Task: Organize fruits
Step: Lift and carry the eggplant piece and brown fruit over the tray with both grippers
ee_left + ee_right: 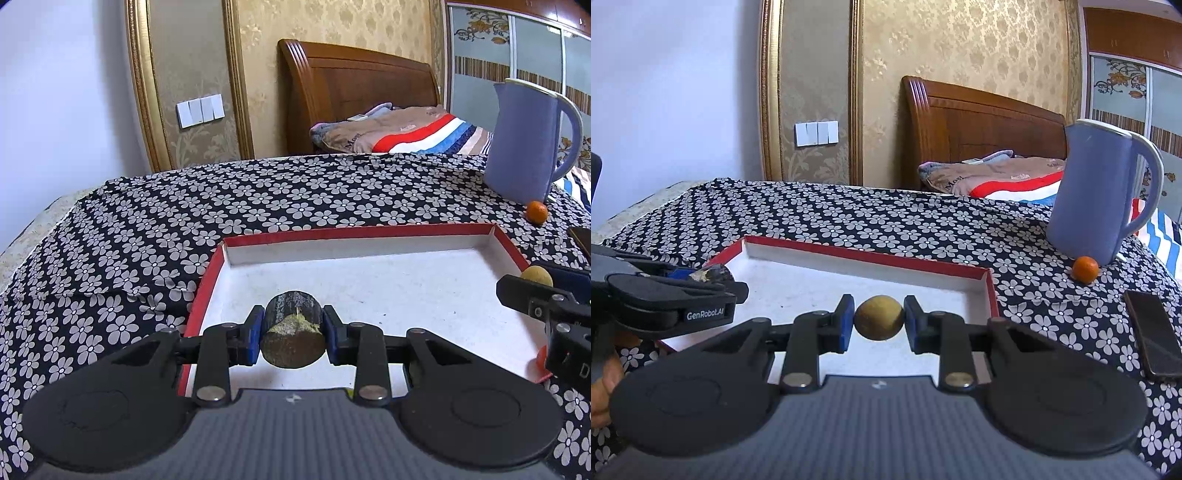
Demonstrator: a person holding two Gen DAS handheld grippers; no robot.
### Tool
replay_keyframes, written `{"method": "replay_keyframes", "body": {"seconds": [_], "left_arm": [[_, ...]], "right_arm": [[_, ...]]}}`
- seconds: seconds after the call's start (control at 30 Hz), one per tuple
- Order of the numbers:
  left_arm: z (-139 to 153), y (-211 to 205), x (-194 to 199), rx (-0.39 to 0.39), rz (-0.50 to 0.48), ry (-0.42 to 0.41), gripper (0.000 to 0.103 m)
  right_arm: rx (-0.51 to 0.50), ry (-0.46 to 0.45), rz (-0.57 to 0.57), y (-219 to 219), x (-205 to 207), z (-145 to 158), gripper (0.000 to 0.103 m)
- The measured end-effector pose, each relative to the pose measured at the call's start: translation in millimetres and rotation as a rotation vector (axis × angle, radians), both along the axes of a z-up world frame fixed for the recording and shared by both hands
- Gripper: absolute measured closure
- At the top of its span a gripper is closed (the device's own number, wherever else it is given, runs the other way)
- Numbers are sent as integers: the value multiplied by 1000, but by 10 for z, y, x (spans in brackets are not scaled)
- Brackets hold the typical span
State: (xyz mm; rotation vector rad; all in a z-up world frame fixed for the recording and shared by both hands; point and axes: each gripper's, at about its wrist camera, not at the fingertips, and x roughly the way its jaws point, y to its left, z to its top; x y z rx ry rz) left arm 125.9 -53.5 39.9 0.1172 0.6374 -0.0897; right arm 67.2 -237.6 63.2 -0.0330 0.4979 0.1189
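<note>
My left gripper is shut on a dark, rough-skinned fruit with a pale torn patch, held over the near part of the red-rimmed white tray. My right gripper is shut on a small round yellow-brown fruit, held over the tray. The right gripper also shows at the right edge of the left wrist view, its fruit peeking out. The left gripper shows at the left of the right wrist view. A small orange fruit lies on the cloth by the jug, also in the right wrist view.
A blue jug stands at the table's back right, also in the right wrist view. A dark phone lies right of the tray. The flower-print cloth covers the table. An orange thing peeks out at the tray's near right corner.
</note>
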Motion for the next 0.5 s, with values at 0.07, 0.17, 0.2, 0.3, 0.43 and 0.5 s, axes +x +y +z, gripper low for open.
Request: {"method": "replay_keyframes", "body": {"seconds": [0.07, 0.17, 0.2, 0.3, 0.43, 0.5], "left_arm": [[5, 0, 31, -7, -4, 7, 71], [9, -10, 71, -1, -1, 8, 71], [8, -19, 80, 4, -1, 6, 71], [7, -43, 121, 13, 0, 8, 71], [15, -73, 160, 20, -1, 7, 71], [20, -75, 180, 14, -2, 8, 71]], "right_arm": [[0, 5, 1, -2, 34, -7, 76], [-6, 12, 1, 8, 82, -15, 76], [-9, 13, 2, 13, 97, -17, 76], [-19, 21, 2, 25, 145, -28, 76], [-27, 29, 1, 28, 208, -29, 76], [-29, 30, 1, 34, 225, -25, 76]]}}
